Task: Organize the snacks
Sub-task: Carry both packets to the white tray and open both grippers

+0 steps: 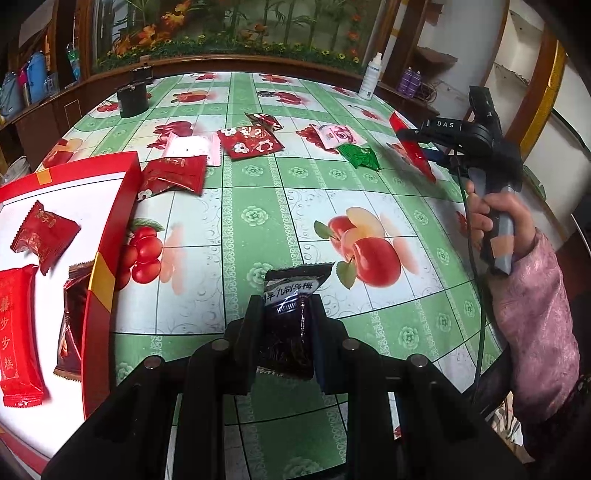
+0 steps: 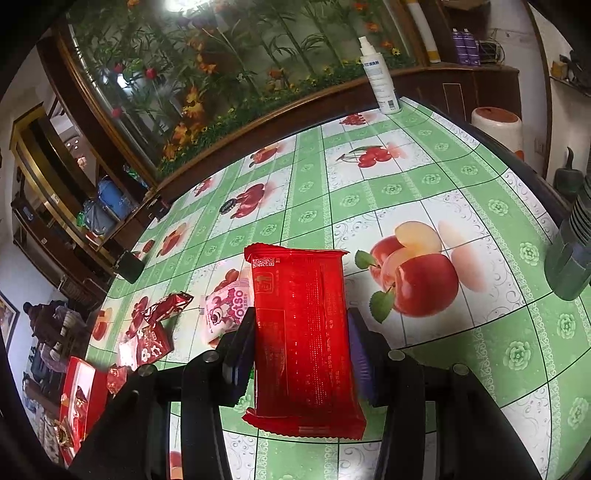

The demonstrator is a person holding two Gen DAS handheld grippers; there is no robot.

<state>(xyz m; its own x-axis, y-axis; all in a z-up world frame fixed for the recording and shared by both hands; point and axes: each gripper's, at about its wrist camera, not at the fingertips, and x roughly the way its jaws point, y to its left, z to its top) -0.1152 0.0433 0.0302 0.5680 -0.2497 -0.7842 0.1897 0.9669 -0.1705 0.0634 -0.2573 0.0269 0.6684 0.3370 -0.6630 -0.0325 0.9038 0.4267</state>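
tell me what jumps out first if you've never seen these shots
Each claw grips a snack: the left claw pinches a dark plum packet, the right claw a long red packet, both above a green fruit-print tablecloth. At the left edge lies an open red box already holding red packets, and more loose snacks lie scattered further back on the table.

White spray bottle upright at the table's 1 o'clock edge. Black cylindrical container at 11 o'clock. Floral mural panel behind.
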